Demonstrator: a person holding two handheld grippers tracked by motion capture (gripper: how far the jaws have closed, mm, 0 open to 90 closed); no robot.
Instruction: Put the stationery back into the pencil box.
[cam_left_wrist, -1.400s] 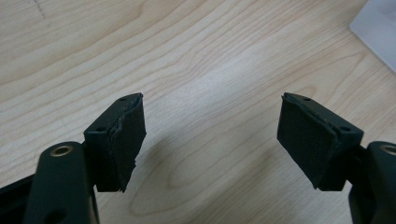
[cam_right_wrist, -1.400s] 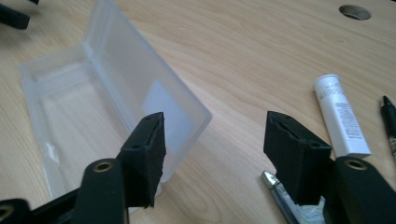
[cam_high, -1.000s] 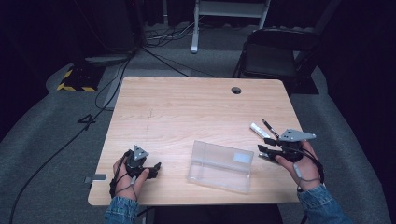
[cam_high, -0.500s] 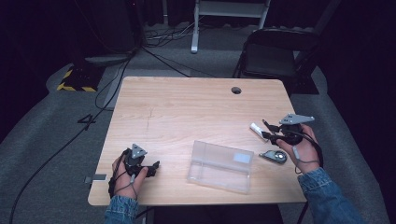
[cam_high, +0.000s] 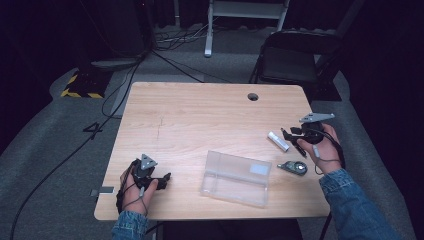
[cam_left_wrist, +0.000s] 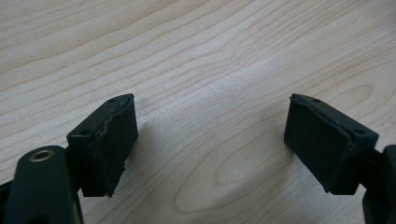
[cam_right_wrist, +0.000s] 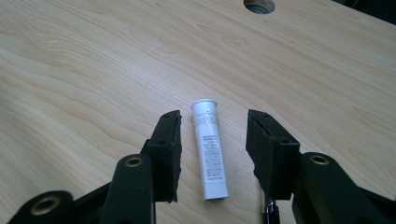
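A white labelled tube (cam_right_wrist: 211, 149) lies on the wooden table (cam_high: 200, 120), its cap pointing away from me. My right gripper (cam_right_wrist: 212, 116) is open, one jaw on each side of the tube and neither touching it. In the high view this gripper (cam_high: 290, 136) sits at the table's right side beside the tube (cam_high: 278, 141). A dark pen (cam_high: 299, 149) lies under it; its tip (cam_right_wrist: 270, 212) shows by the right jaw. My left gripper (cam_high: 161, 180) rests near the front left edge, open (cam_left_wrist: 210, 100) over bare wood.
A clear plastic box (cam_high: 236, 178) lies shut near the front edge, right of centre. A small round grey object (cam_high: 294, 167) sits between the box and the right hand. A cable hole (cam_high: 253, 96) is at the table's far side. A black chair (cam_high: 295, 60) stands beyond.
The right gripper moved away from the front edge, off the round grey object that now lies on the table, and reached the white tube. The left gripper stayed put.
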